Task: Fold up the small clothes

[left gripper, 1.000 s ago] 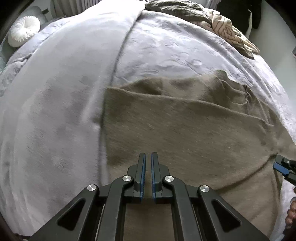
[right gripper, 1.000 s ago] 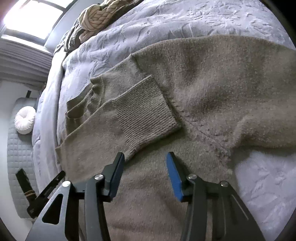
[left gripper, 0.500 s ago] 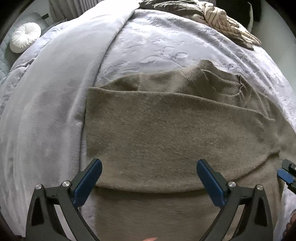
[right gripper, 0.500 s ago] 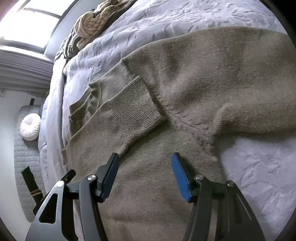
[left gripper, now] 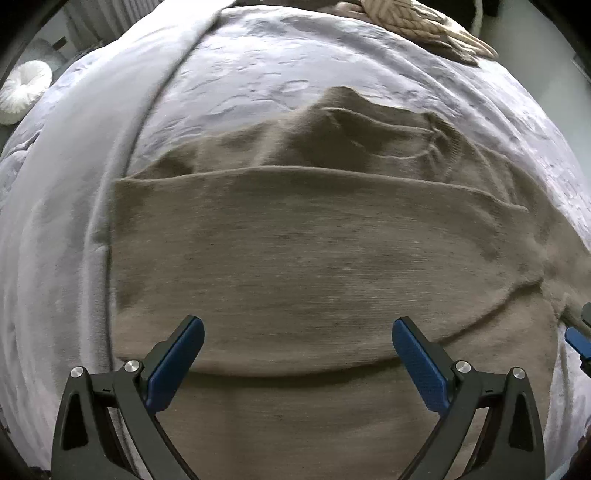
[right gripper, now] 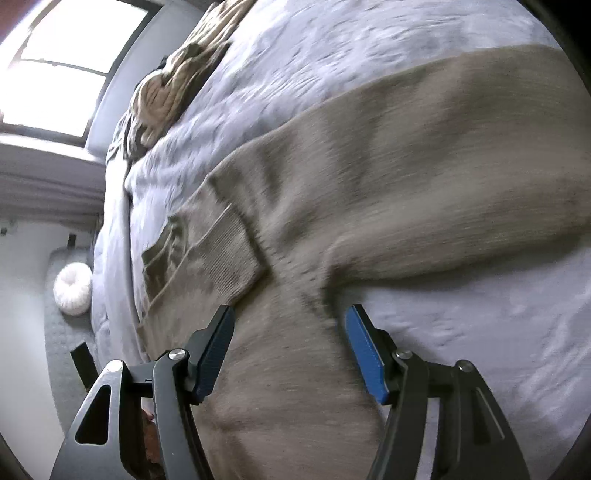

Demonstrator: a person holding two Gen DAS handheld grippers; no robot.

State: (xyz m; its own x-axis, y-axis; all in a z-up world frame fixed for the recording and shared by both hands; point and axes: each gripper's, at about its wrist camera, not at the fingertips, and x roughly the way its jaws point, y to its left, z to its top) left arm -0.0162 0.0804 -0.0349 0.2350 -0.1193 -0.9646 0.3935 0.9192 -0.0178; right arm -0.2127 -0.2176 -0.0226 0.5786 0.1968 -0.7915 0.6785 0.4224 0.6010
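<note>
We're working a taupe knit sweater [left gripper: 295, 266] lying flat on the lavender bedspread [left gripper: 66, 221], roughly mid-bed. One sleeve [left gripper: 314, 221] is lying folded across the body, its ribbed cuff [right gripper: 225, 254] ending near the chest, which reads to us as the first fold being in place.

Left gripper [left gripper: 297, 350] is hovering over the folded sleeve with jaws spread wide, nothing between them. We're judging it's parked there, free of the fabric so the fold isn't dragged out of line.

Right gripper [right gripper: 288, 345] is also spread open and gripping nothing. It's sitting over the sweater where the other sleeve [right gripper: 461, 221] branches off, stretched out unfolded across the bedspread. The right view is motion-blurred, so we can't tell whether the fingertips are touching the knit.

We're guessing the next step is the outstretched sleeve: pinching it and carrying it over the body. The knit looks soft and thick, so it's likely bunching if grabbed too shallow.

A cream cable-knit pile [left gripper: 417, 26] is lying at the far end of the bed, well apart. A white round cushion [right gripper: 72, 291] is sitting off the bed's side.
</note>
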